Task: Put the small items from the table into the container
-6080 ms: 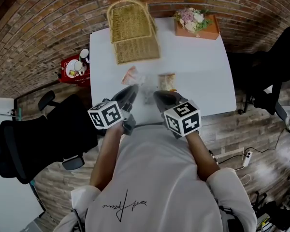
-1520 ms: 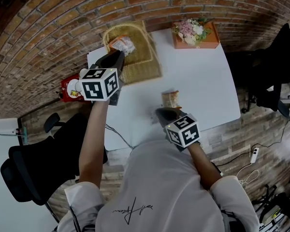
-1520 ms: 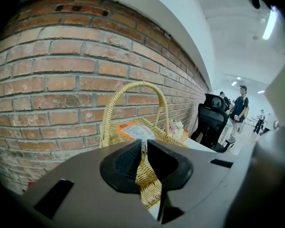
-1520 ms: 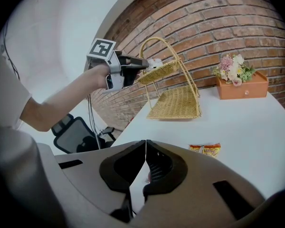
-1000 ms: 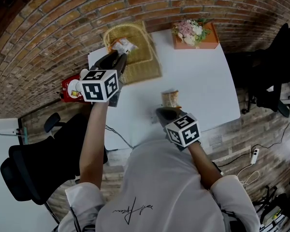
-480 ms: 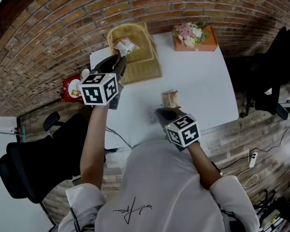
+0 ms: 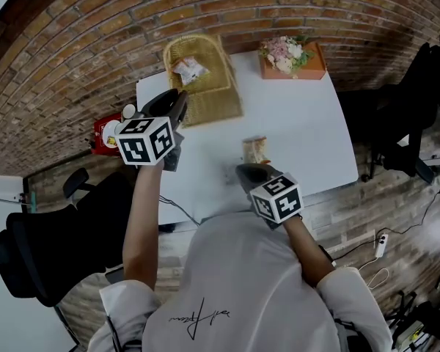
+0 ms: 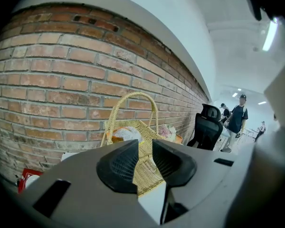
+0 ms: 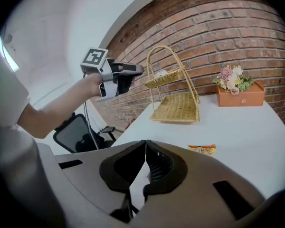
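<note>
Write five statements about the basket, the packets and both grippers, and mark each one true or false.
1. A snack packet lies in the basket. True.
2. The left gripper holds a packet. False: its fingers stand apart with nothing between them.
3. The right gripper is shut and empty. True.
4. No packet lies on the table. False: a second packet lies there, ahead of the right gripper.
5. The flower box stands apart from the basket. True.
</note>
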### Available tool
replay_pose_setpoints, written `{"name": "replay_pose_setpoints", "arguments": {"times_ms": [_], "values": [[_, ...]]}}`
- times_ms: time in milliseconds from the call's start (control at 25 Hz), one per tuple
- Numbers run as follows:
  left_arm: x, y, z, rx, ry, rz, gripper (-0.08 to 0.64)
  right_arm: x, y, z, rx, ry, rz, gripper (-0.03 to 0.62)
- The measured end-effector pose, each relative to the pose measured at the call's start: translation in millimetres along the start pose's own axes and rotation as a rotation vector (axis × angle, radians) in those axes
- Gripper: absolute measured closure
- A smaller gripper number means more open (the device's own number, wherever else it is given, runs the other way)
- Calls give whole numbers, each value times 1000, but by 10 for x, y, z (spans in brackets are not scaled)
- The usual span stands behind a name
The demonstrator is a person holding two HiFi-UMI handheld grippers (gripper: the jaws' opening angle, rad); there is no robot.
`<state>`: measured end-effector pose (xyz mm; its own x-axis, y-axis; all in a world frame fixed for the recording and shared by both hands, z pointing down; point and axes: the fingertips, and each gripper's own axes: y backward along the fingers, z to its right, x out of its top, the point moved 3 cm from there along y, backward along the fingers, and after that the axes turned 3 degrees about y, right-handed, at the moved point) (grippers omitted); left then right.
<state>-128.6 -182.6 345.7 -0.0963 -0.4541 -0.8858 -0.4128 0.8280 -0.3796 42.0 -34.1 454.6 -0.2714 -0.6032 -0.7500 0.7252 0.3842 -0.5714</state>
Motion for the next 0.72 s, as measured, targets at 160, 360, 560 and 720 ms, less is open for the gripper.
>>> {"name": "replay_pose_setpoints", "arguments": {"times_ms": [160,360,560,720], "values": [[-21,73,60,-7,11,16,499,-7,40,-9,-1,6,4,571],[-102,142,132,10,5,29,514,-16,78,-18,-3,14,9,571],[-257,216,202,22,34,47,534,-39,126,-13,-6,19,18,571],[-411,295,254,30,41,52,541,64,232,63,-69,14,95,571]]}}
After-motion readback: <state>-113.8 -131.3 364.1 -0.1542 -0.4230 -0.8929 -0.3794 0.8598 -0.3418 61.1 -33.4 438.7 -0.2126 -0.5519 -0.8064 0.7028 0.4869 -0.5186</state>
